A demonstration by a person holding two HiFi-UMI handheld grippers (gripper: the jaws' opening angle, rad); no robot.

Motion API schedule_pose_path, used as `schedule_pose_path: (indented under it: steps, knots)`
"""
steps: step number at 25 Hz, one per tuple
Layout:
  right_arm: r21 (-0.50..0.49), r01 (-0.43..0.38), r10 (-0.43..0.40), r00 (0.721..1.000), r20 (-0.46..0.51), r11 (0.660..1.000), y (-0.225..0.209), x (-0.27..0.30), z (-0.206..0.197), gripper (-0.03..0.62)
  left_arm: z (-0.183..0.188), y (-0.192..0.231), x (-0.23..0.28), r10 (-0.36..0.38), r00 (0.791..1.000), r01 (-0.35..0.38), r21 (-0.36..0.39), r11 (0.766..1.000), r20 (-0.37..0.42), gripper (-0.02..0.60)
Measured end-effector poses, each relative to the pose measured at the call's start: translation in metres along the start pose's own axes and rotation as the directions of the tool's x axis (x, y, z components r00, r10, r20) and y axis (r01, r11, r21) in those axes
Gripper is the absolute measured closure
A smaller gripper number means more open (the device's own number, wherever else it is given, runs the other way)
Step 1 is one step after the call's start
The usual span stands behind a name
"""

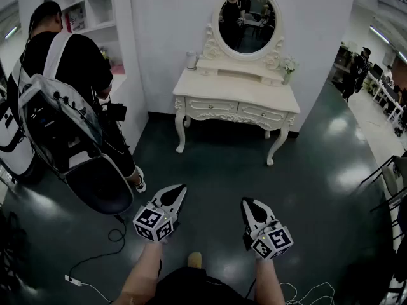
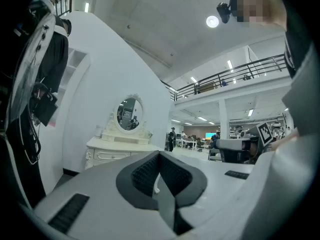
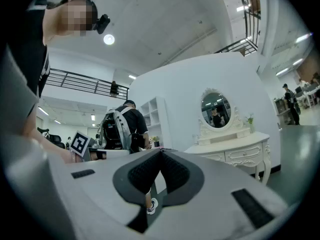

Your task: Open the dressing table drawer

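The cream dressing table (image 1: 235, 88) with an oval mirror (image 1: 248, 19) stands against the white wall, well ahead of me across the dark floor. Its two front drawers (image 1: 212, 107) (image 1: 262, 114) are pushed in. My left gripper (image 1: 180, 188) and right gripper (image 1: 248, 202) hover low in front of me, side by side, both pointing toward the table and far from it. Each is shut, with nothing between its jaws. The left gripper view shows the table (image 2: 120, 145) small beyond the gripper's (image 2: 160, 154) tips. In the right gripper view the table (image 3: 235, 146) stands to the right of the gripper (image 3: 161, 153).
A person with a large backpack rig (image 1: 63, 100) stands at left beside white shelves (image 1: 95, 11). A white cable (image 1: 95, 259) trails on the floor at lower left. Chair frames (image 1: 388, 176) crowd the right edge. A cup (image 1: 191, 59) and small flowers (image 1: 289, 65) sit on the tabletop.
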State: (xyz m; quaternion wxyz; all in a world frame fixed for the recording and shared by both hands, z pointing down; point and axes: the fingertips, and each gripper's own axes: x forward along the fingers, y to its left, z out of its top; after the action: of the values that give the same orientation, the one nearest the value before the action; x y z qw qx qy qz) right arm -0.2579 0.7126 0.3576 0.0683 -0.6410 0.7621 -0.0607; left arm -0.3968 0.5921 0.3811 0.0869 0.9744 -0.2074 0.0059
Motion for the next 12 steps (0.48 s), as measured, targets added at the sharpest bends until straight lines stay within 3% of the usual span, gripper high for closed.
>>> schedule_pose_path:
  steps: [12]
  knots:
    - [-0.020,0.018,-0.018,1.000,-0.002,1.000,-0.070,0.106,-0.001,0.591,0.014,0.080,0.102,-0.031,0.999,0.031,0.005,1.000,0.022,0.574]
